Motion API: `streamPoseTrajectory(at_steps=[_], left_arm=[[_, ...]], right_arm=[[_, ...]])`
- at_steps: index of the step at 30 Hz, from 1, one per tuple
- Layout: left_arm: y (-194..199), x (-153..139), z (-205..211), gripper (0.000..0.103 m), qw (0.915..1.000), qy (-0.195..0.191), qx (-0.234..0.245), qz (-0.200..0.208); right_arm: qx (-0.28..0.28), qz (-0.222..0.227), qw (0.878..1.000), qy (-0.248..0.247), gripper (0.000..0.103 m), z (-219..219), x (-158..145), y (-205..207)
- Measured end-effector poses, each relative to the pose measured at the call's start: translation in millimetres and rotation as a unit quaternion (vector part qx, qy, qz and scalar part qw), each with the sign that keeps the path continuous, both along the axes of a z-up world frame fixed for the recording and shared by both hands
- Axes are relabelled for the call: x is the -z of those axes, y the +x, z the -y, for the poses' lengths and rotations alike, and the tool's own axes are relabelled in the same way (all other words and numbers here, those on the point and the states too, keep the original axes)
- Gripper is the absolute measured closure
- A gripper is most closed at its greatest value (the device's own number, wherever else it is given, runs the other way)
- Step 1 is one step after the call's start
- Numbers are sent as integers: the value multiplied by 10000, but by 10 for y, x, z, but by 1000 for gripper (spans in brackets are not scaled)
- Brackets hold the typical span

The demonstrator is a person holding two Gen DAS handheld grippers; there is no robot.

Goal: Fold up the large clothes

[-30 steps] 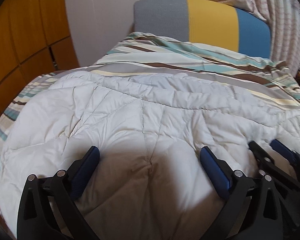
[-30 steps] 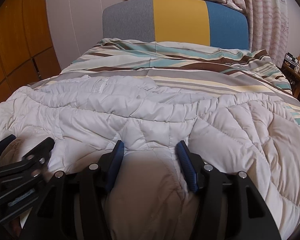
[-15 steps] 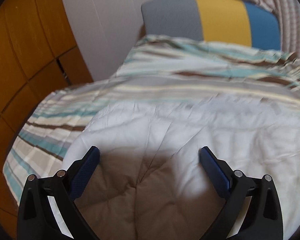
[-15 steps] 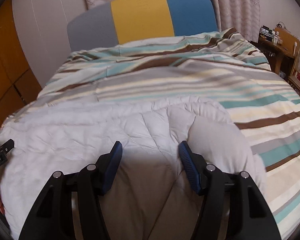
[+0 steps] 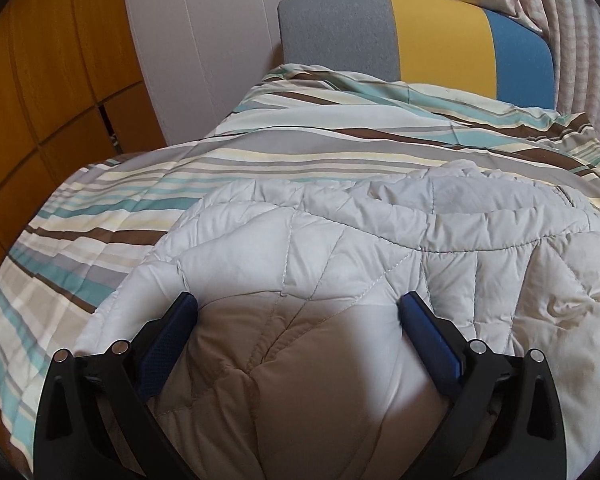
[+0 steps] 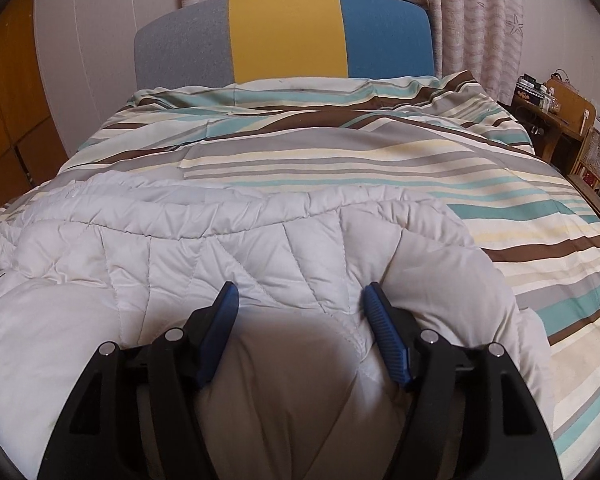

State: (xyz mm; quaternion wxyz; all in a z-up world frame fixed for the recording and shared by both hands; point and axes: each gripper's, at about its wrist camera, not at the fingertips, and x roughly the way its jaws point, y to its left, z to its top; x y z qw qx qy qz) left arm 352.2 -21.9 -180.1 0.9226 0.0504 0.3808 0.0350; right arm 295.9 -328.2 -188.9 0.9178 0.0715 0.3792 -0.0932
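Left hand-held gripper (image 5: 298,304): jaws spread wide over the quilted white coat (image 5: 340,256), which bulges between its pads; grip cannot be confirmed. Right hand-held gripper (image 6: 298,294): jaws have just been opening, coat between them, released. Coat lies on the striped bed (image 6: 380,152) ahead.
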Motion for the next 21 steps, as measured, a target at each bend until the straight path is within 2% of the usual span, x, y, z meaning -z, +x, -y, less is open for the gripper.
streamPoseTrajectory(at_steps=[5,8,14,16,21], left_arm=[[-106,-166,-101,3,9996,-148,144,-217],[-293,-283,-216,3,9996,-210,145,-94],[-705,-394,-488,3,9993,179,-140,307],[-815,-389,-607,3,9990,62,-291,321],[-1122,-312,-922,3,9955,-560,-707,298]], right_arm=[[-78,-210,9997,27,37,22,-31,51],[-131,-363,9992,47,35,27,-113,14],[-282,-106,9994,185,32,-74,-344,-370],[-365,12,9991,232,32,-141,-409,-530],[-546,310,9975,328,32,-368,-562,-900]])
